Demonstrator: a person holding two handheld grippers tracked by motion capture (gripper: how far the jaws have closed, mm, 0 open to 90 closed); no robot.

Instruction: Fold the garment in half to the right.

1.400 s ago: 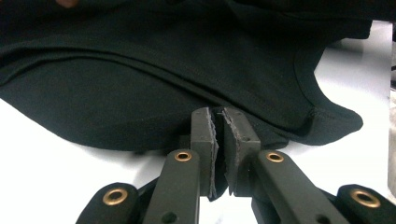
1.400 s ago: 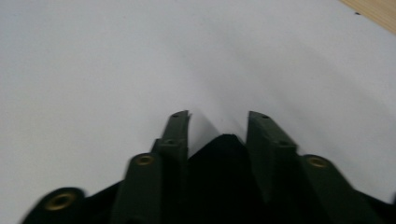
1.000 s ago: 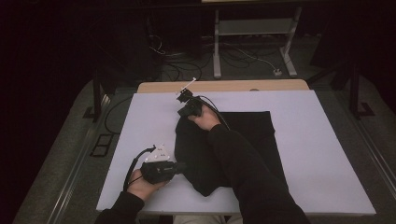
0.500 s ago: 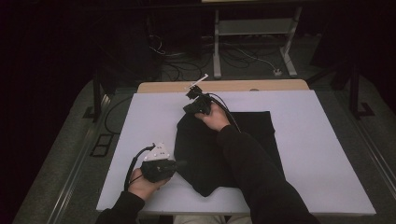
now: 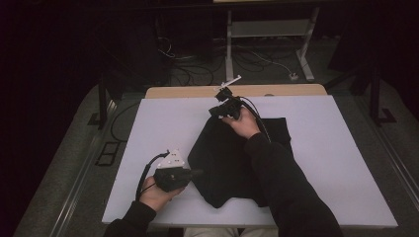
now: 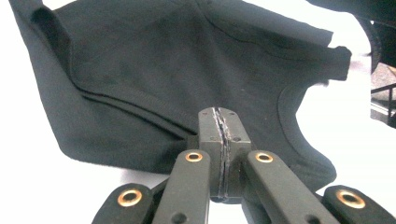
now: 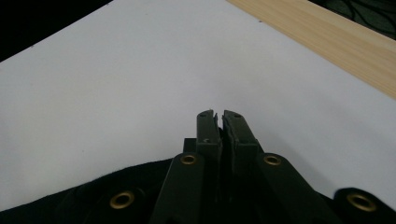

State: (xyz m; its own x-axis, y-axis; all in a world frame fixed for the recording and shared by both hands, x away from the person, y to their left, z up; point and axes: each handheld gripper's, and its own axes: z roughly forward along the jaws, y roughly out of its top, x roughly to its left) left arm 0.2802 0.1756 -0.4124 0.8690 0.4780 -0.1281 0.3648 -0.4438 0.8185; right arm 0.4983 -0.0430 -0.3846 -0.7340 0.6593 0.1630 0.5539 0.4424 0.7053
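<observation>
Black garment (image 5: pixel 232 163) lies on the white table (image 5: pixel 163 123), mid-width, spread from the near edge toward the far edge, partly under the person's right sleeve (image 5: pixel 281 182). Left tool (image 5: pixel 195 173) near the near-left corner, clenched on the garment's left edge; in the left gripper view the jaws meet with cloth pinched between them. Right tool (image 5: pixel 213 111) toward the far edge, clenched on the garment's far corner, the cloth bunched at its jaws in the right gripper view.
</observation>
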